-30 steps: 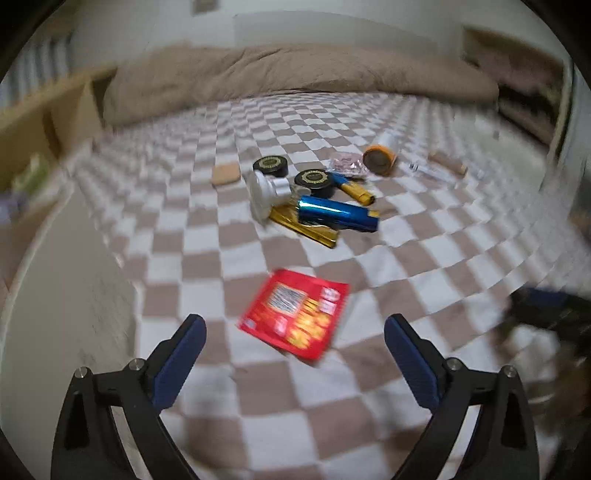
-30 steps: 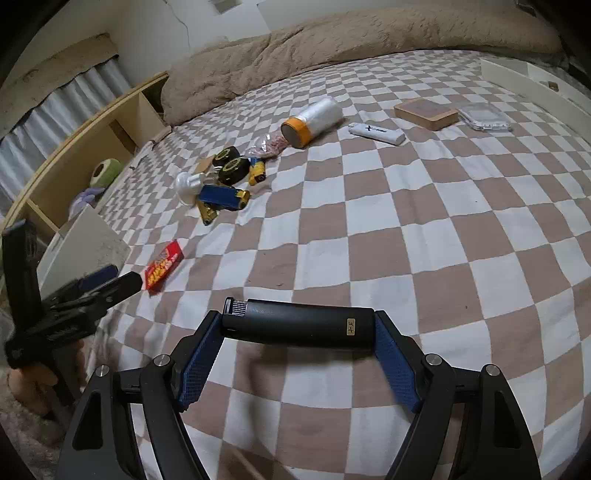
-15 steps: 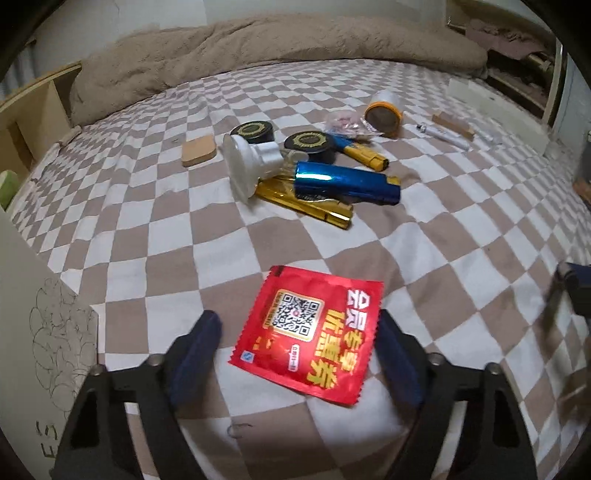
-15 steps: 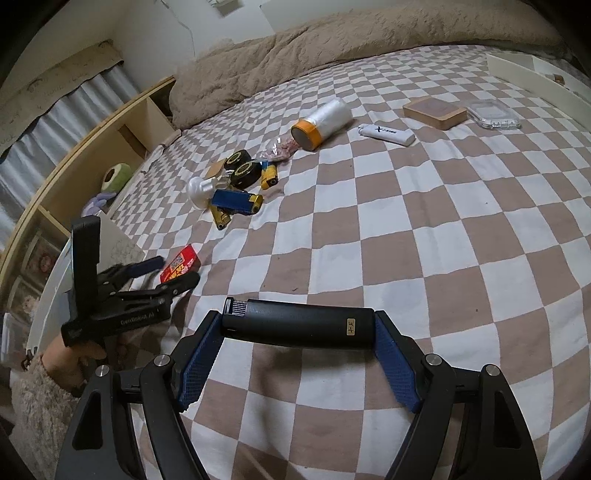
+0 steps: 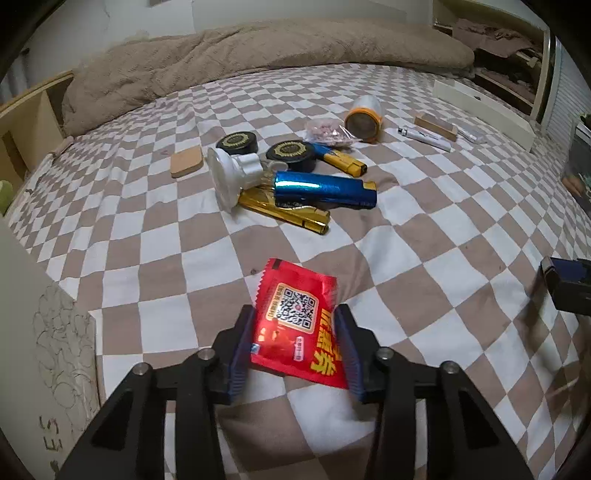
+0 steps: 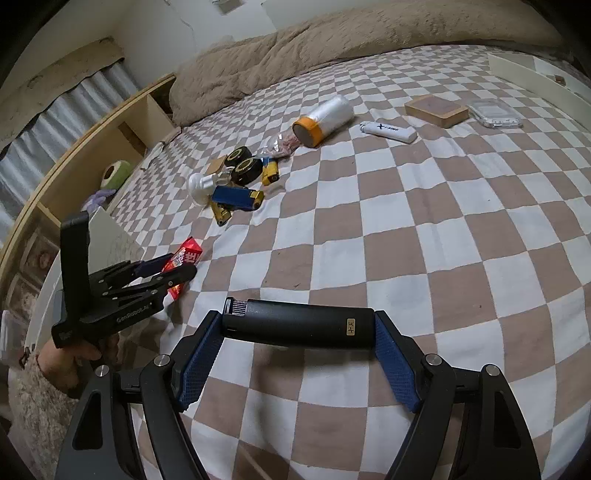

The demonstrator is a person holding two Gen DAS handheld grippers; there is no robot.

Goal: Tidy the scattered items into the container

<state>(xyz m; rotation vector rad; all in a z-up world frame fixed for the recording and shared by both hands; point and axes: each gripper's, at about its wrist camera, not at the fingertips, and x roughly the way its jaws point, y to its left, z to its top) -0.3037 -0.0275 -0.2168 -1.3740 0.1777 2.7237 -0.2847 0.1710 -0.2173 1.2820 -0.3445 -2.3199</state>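
The left gripper (image 5: pixel 293 334) has clenched the red packet (image 5: pixel 297 325) beside the container's wall (image 5: pixel 48 332); the right gripper (image 6: pixel 297 363) grasps a black cylinder (image 6: pixel 299 323).

Checkered bedspread (image 6: pixel 424 229), beige duvet (image 5: pixel 258 55), wooden shelf (image 6: pixel 110 147), pale wall (image 6: pixel 166 22).

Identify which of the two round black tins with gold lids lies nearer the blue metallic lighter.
The right-hand black tin, just behind the blue metallic lighter. The other black tin sits further left, behind the white bulb.
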